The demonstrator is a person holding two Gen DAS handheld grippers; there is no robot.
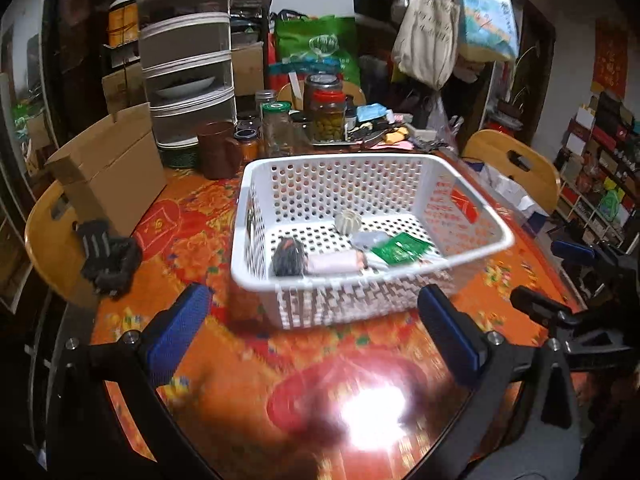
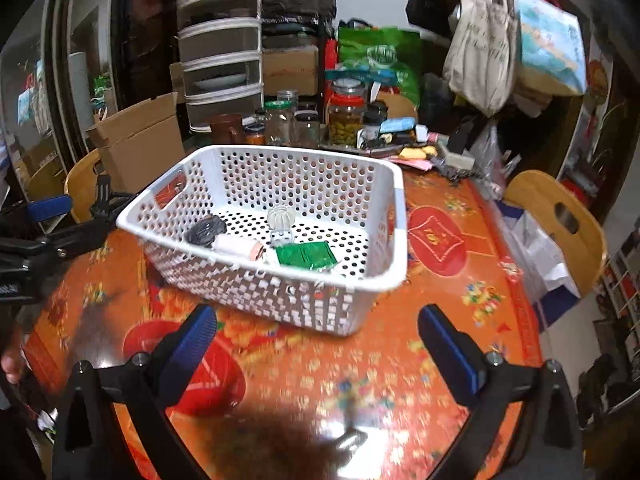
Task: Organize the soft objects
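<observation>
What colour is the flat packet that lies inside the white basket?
The packet is green, lying in the basket; the right wrist view shows it best.

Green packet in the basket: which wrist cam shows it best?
Right wrist: the green packet lies unobstructed, its full face visible inside the white basket. Left wrist shows it smaller, skewed, close behind the basket's blurred near rim.

Left tongs (image 1: 314, 332) spread wide with nothing between the blue pads (image 1: 178, 334), right tongs (image 2: 318, 346) likewise spread wide and empty, both held low, level, side by side, pointing forward
</observation>
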